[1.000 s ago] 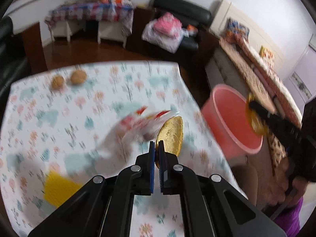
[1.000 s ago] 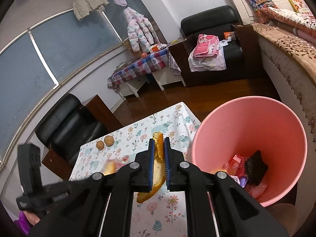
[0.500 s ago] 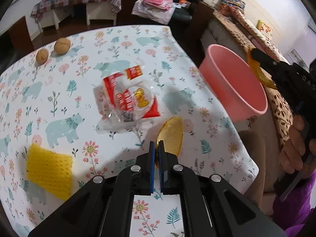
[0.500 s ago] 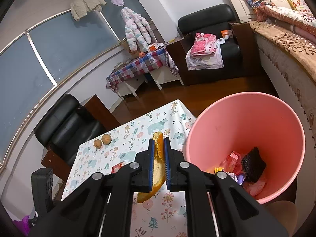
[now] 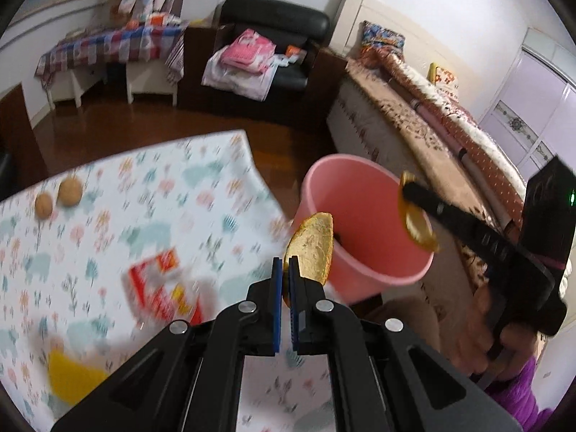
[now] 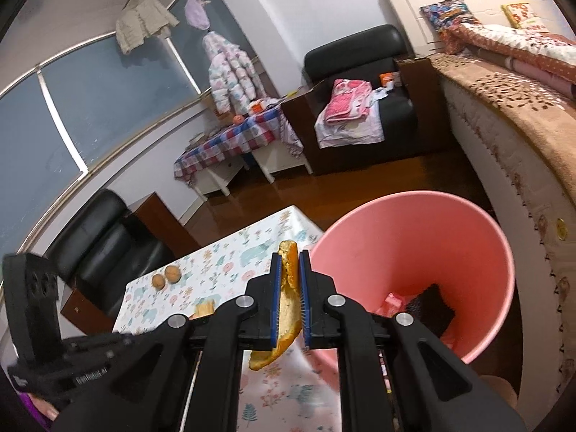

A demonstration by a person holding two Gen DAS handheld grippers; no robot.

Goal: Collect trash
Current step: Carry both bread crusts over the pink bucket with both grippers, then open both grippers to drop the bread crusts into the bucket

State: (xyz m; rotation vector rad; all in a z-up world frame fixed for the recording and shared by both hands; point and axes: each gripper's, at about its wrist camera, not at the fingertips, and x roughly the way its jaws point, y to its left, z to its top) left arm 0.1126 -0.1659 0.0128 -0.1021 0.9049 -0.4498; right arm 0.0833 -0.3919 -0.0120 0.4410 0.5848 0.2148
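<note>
Now | left tool [image 5: 285, 264]: pinches peel [image 5: 312, 249] | beside bin [image 5: 363, 237] rim

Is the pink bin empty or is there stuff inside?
Not empty. The pink bin holds a black thing and red wrappers at its bottom.

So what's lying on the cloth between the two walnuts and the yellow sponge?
Left wrist view: only the red-and-clear wrapper lies between the walnuts and yellow sponge.
</note>
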